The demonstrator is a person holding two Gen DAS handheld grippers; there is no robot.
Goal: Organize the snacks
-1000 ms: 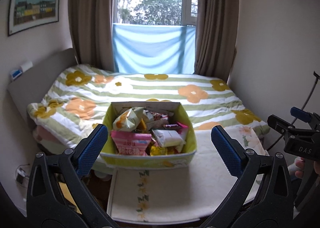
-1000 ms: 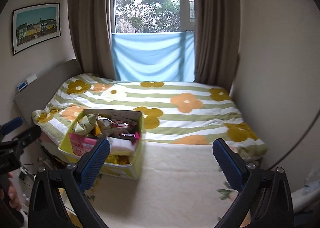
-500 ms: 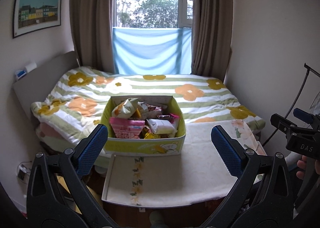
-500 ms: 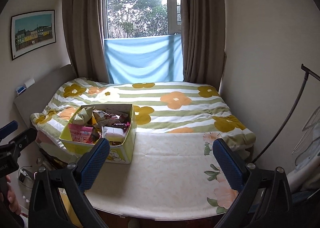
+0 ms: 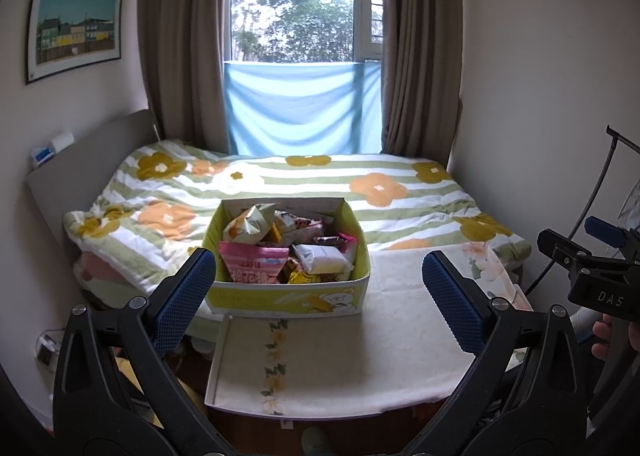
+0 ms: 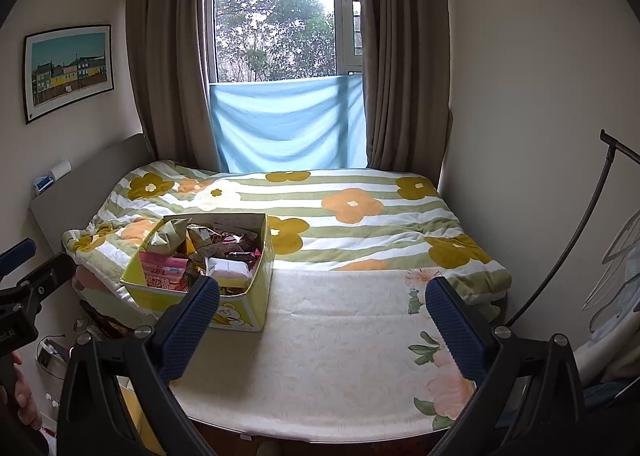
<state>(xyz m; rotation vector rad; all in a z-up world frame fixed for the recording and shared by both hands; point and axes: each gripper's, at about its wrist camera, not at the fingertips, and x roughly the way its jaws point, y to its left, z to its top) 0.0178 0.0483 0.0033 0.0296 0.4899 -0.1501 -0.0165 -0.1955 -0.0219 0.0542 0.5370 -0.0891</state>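
Both grippers' spread jaws hover short of the snack box (image 5: 288, 296).

Box (image 5: 288, 298) showing yellow-green with bear print; quilt (image 5: 400, 196) showing green-white stripes, orange and mustard flowers; curtains (image 5: 180, 56) showing brown.

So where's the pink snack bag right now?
The pink snack bag is inside the yellow-green snack box on the bed, leaning at its front-left corner beside a white packet, in the left wrist view.
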